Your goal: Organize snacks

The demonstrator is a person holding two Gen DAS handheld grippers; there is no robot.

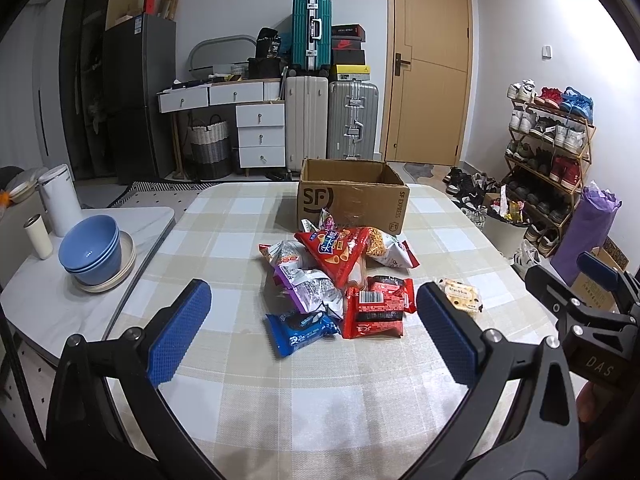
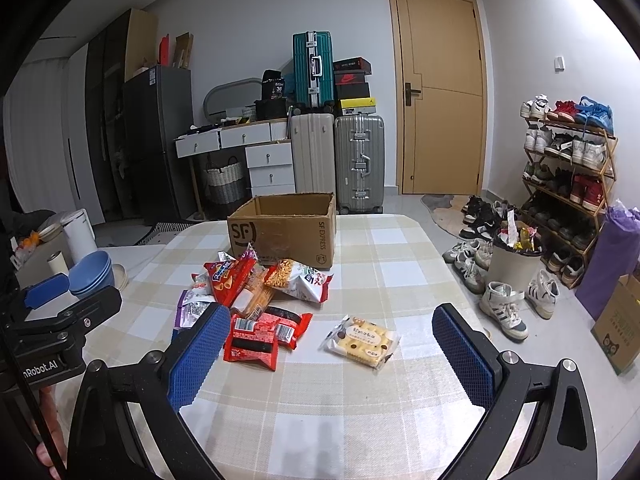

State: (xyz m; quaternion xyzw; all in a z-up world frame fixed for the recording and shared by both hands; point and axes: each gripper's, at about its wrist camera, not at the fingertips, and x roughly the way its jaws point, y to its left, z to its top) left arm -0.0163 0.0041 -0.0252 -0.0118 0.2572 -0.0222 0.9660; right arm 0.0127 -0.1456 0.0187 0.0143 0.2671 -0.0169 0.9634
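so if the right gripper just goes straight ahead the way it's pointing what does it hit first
Most likely the pale biscuit packet, lying alone on the checked tablecloth roughly between the open right gripper fingers. The red packets sit just off its left finger. Depth is hard to judge through the fisheye, so this is a guess.

- The wooden door (image 1: pixel 426 62) stands shut in the far wall.
- Left of the door, a grey suitcase (image 1: pixel 353 120) and a cream suitcase (image 1: pixel 306 122) stand upright side by side, with a teal suitcase (image 1: pixel 311 30) on top of the cream one.
- Shoe boxes (image 1: pixel 349 52) are stacked on the grey suitcase, just left of the door.
- Further left of the door is a white drawer unit (image 1: pixel 260 134), with a woven basket (image 1: pixel 209 148) under it.
- A dark fridge (image 1: pixel 138 96) stands well left of the door.
- Right of the door, a shoe rack (image 2: pixel 568 168) is full of shoes.
- More shoes lie on the floor (image 2: pixel 420 200) below the door.
- Blue bowls (image 1: pixel 91 249) sit stacked on a plate, far left of the door.
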